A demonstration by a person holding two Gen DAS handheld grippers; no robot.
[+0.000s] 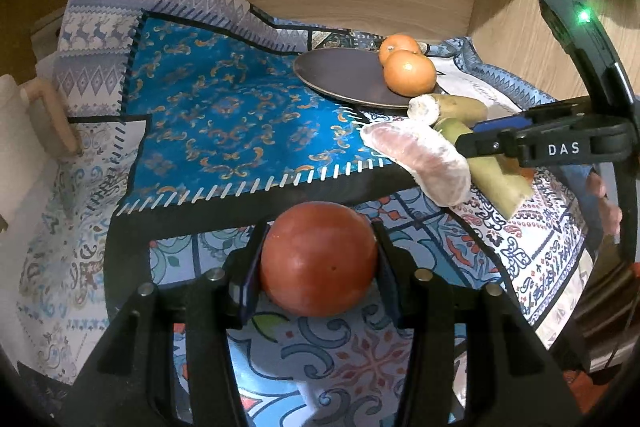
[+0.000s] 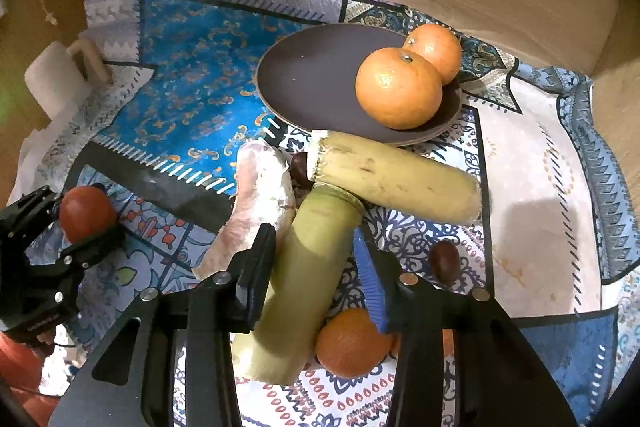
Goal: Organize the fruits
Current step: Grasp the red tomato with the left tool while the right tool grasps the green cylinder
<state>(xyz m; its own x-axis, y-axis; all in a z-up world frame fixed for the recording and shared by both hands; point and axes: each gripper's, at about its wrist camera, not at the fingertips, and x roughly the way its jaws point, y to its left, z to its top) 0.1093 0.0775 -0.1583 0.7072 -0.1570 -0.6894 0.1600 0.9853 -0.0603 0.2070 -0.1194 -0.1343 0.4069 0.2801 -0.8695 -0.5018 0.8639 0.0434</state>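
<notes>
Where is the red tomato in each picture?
Left wrist view: the red tomato is low in the middle, between the left gripper's fingers.
Right wrist view: the tomato is far left, small, in that same gripper.
Shared landmark: the dark plate holding two oranges.

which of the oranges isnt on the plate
The orange under the right gripper, lying on the cloth. The other two oranges sit on the dark plate.

Glossy tomato [image 1: 318, 259]; matt plate [image 2: 316, 87] (patterned cloth [image 1: 224, 107])
</notes>
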